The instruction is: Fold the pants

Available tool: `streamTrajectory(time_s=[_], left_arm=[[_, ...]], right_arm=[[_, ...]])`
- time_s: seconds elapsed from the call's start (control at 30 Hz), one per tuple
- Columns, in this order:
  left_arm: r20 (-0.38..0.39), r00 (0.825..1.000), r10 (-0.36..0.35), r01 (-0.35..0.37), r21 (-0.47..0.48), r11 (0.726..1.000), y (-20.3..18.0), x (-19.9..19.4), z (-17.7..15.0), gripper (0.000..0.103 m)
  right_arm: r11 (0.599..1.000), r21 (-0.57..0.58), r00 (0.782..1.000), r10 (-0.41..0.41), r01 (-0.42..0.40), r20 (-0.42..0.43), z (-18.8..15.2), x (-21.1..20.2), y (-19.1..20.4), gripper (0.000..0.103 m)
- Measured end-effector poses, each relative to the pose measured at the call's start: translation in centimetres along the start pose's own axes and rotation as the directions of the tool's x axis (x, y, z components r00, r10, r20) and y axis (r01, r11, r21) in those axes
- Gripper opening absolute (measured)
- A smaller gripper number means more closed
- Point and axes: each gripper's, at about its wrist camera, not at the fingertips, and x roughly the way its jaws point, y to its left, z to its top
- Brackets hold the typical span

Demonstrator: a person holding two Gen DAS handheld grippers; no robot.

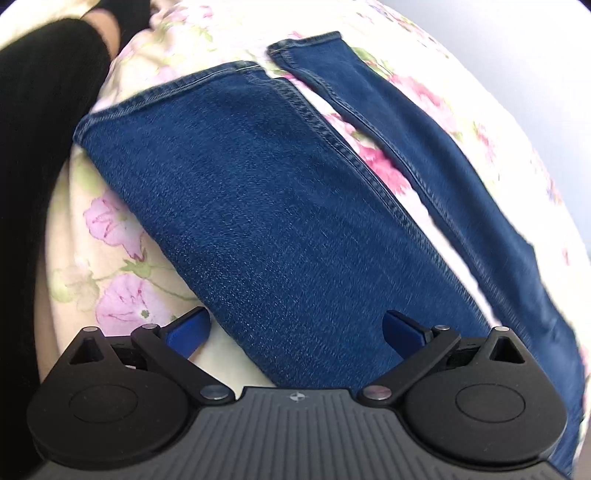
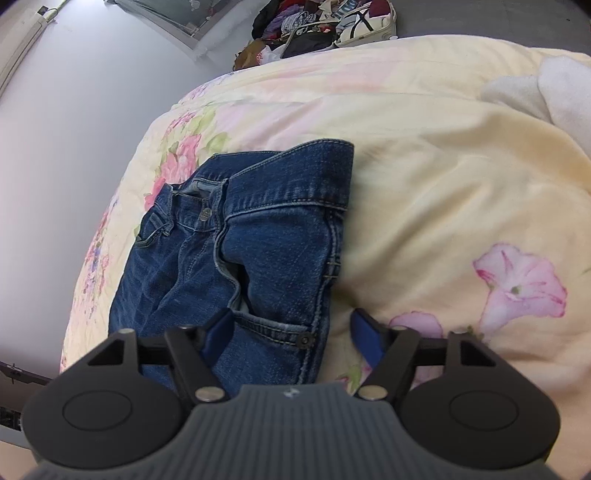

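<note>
A pair of blue jeans lies flat on a flowered bed cover. The left wrist view shows the two legs: the near leg (image 1: pixel 258 206) runs from its hem at upper left toward me, the far leg (image 1: pixel 436 147) lies apart to its right. My left gripper (image 1: pixel 295 328) is open, its blue fingertips spread above the near leg's left edge, holding nothing. The right wrist view shows the waistband and fly (image 2: pixel 258 206). My right gripper (image 2: pixel 291 332) is open over the hip and pocket edge, holding nothing.
The cream floral bed cover (image 2: pixel 461 177) spreads all around. A person's black-clad leg (image 1: pixel 44 147) stands at the left. A white cloth (image 2: pixel 554 92) lies at the far right. A pile of bags and clothes (image 2: pixel 317 26) sits beyond the bed. Grey floor (image 2: pixel 74 129) lies at the left.
</note>
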Motion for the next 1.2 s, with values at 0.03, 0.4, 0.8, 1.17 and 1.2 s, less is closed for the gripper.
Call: streamTrajectory(time_s=[0.03, 0.4, 0.8, 1.17, 1.2], left_arm=[[0.004, 1.000, -0.016, 0.017, -0.033, 0.999, 0.4, 0.0, 0.2, 0.103], [0.105, 0.963, -0.248, 0.268, -0.281, 0.922, 4.9, -0.1, 0.3, 0.103], [0.090, 0.964, -0.249, 0.265, -0.315, 0.911, 5.2, 1.4, 0.6, 0.059], [0.158, 0.939, -0.307, 0.336, -0.217, 0.916, 2.9, -2.6, 3.1, 0.005], [0.162, 0.933, -0.320, 0.349, -0.204, 0.915, 2.3, -2.9, 3.6, 0.005]], right_arm=[[1.000, 0.000, 1.000, 0.000, 0.000, 0.000, 0.0, 0.0, 0.0, 0.058], [0.997, 0.038, 0.997, 0.074, -0.074, -0.016, -0.8, 0.6, -0.3, 0.057], [0.995, 0.029, 0.995, 0.093, -0.092, -0.038, -0.6, 0.8, -0.7, 0.042], [0.976, 0.043, 0.976, 0.216, -0.214, -0.036, 0.5, -0.9, 1.1, 0.010], [0.970, 0.047, 0.970, 0.239, -0.237, -0.038, 1.0, -1.3, 2.2, 0.010]])
